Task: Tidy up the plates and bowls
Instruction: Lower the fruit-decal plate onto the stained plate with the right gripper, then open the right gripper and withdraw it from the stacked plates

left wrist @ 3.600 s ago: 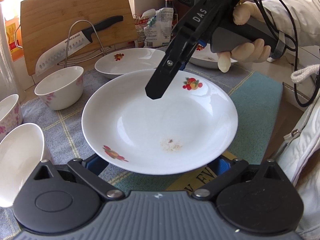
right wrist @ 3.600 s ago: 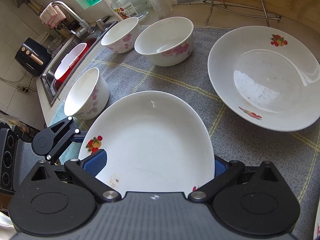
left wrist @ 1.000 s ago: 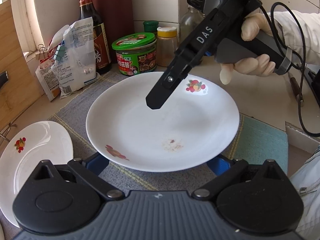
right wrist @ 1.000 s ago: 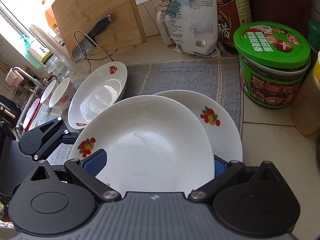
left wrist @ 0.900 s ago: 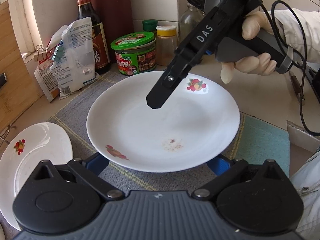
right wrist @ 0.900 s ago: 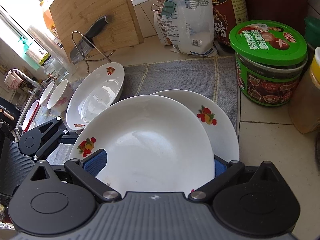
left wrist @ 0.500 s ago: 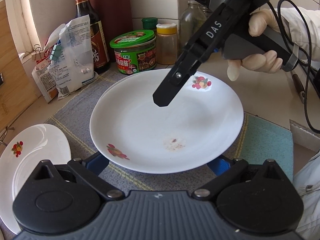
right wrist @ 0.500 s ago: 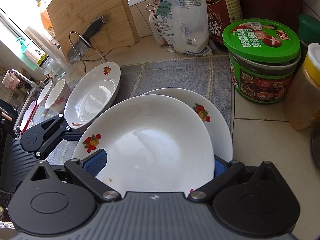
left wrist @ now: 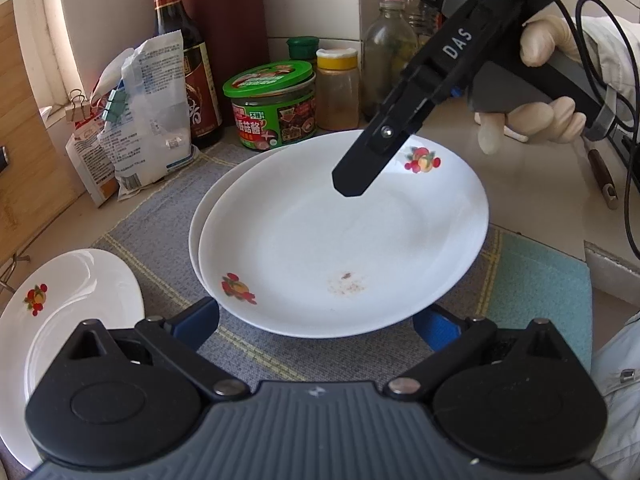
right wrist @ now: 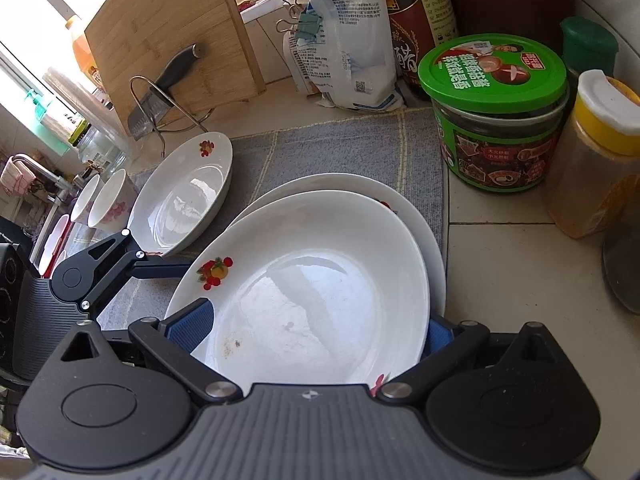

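A white plate (left wrist: 344, 248) with fruit decals hangs level between both grippers, right above a matching plate (left wrist: 199, 216) on the grey mat. My left gripper (left wrist: 318, 316) is spread wide, both blue pads under the plate's near rim. In the right wrist view the same plate (right wrist: 320, 280) fills my right gripper (right wrist: 314, 326), whose upper finger (left wrist: 360, 168) lies over the plate while the other is hidden below. The lower plate's rim (right wrist: 320, 182) shows just behind. Whether the two plates touch I cannot tell.
A third plate (right wrist: 184, 196) and two bowls (right wrist: 112, 204) sit to the left on the mat. A green-lidded jar (right wrist: 496, 112), a yellow-capped spice jar (right wrist: 592, 168), a sauce bottle (left wrist: 184, 60) and a clipped bag (left wrist: 148, 112) crowd the back. A gloved hand (left wrist: 532, 120) holds the right gripper.
Both grippers carried the plate rightward, away from the bowls, over the second plate. In the last second it sank lower and the jars came closer.
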Tool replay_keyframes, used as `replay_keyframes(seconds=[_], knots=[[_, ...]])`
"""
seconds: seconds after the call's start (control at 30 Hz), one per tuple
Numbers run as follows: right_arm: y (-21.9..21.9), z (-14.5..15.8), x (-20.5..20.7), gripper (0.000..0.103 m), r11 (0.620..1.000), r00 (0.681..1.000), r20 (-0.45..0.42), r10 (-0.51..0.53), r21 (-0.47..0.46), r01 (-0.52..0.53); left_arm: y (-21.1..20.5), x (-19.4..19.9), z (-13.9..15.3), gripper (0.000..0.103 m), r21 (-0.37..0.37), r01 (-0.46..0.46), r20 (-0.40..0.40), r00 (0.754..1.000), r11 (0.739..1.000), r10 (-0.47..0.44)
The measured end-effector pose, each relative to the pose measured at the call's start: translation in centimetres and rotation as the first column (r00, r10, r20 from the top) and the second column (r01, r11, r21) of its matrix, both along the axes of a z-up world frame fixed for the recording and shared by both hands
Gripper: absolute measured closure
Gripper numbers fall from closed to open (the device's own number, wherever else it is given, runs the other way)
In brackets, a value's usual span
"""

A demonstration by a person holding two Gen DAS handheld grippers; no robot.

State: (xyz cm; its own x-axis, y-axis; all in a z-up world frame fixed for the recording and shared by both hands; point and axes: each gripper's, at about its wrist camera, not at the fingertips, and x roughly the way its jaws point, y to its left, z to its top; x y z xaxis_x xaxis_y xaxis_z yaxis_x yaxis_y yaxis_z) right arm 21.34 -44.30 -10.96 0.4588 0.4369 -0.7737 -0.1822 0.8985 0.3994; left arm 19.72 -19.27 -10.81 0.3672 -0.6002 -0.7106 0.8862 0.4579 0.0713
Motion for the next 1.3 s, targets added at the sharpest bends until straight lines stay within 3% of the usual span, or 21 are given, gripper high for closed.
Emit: replay_keyframes(seconds=[0.93, 1.3], knots=[[2.1, 0.9, -1.2, 0.0, 0.978, 1.0, 0.024, -0.004, -0.209, 0.009, -0.4, -0.6, 0.2, 0.0, -0.005, 0.0, 0.028, 1.0, 1.0, 0.0], [2.4, 1.2, -1.5, 0.0, 0.971, 0.999, 0.033, -0.005, -0.238, 0.013, -0.4, -0.5, 0.1, 0.0, -0.008, -0.005, 0.023, 1.0, 1.0, 0.005]])
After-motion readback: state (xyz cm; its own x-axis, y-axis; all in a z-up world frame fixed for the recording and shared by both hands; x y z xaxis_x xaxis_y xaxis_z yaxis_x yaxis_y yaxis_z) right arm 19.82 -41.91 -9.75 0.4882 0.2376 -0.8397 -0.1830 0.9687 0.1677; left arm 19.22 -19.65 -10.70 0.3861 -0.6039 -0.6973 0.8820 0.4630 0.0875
